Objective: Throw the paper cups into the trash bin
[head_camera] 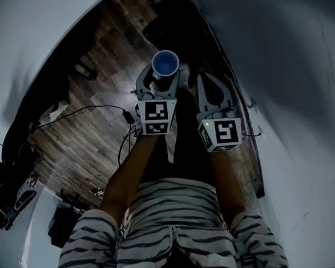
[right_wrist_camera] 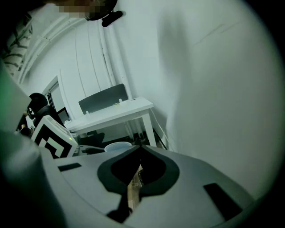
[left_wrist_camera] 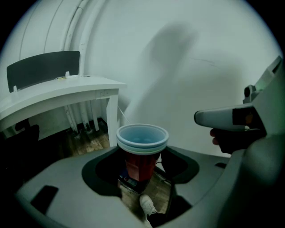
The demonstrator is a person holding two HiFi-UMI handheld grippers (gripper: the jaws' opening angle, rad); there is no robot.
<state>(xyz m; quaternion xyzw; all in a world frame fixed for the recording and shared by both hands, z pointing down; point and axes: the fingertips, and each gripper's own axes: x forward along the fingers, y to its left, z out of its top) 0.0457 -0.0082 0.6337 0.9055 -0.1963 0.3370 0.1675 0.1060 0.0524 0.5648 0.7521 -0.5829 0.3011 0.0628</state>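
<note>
Above the wood plank floor (head_camera: 93,136), the left hand-held gripper (head_camera: 164,82) has its jaws spread wide and clamped on either side of the nested paper cups (left_wrist_camera: 142,144). The cups are red outside and blue inside, and they stand upright between the jaws with the mouth up. Just beside it, the right hand-held gripper (right_wrist_camera: 140,149) has its jaws together, with nothing between them.

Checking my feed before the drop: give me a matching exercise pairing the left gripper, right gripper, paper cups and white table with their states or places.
1 left gripper
2 right gripper
3 paper cups
4 white table

A jaws together, empty
B stacked, red-sided
C by the wall
D closed on the paper cups

Pairs: 1-D, 2-A, 3-B, 4-C
</note>
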